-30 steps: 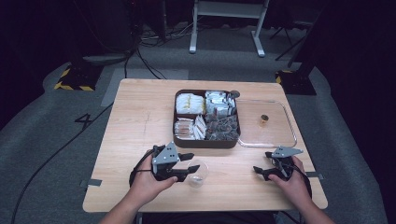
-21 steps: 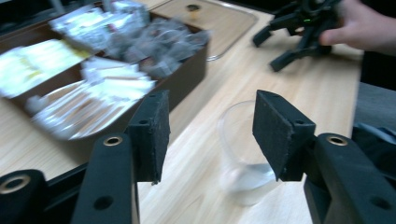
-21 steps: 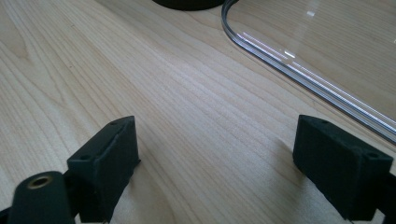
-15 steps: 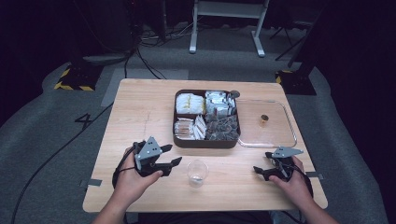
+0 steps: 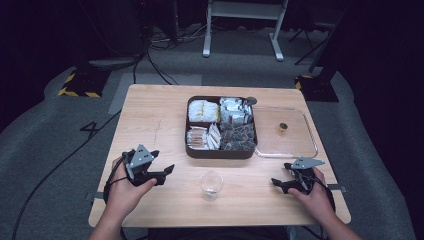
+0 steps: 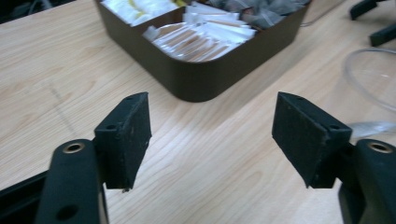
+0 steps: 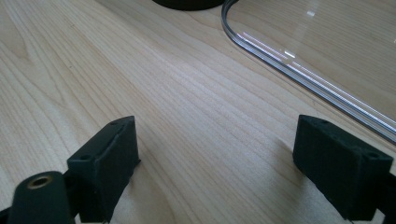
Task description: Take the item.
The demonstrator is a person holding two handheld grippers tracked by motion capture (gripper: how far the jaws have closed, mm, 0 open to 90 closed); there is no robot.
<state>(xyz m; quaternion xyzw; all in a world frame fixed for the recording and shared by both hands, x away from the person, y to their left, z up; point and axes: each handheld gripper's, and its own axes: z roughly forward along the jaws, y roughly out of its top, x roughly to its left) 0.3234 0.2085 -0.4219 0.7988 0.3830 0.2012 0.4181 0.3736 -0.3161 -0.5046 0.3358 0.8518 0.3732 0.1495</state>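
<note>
A small clear plastic cup stands upright near the table's front edge, between my two grippers and touching neither. My left gripper rests to the cup's left, open, with nothing between its jaws. In the left gripper view the left gripper looks toward the dark brown box, and the cup's rim shows at the right edge. My right gripper lies at the front right, open and empty. In the right gripper view the right gripper faces bare wood and the clear lid's edge.
The dark compartment box sits mid-table, filled with white, silver and dark packets. A clear lid with a small brown knob lies flat to its right. Bare wooden tabletop stretches left of the box. Cables cross the grey floor behind.
My left gripper let go of the cup and drew back to the left. The cup now stands alone on the table. The right gripper has not moved.
</note>
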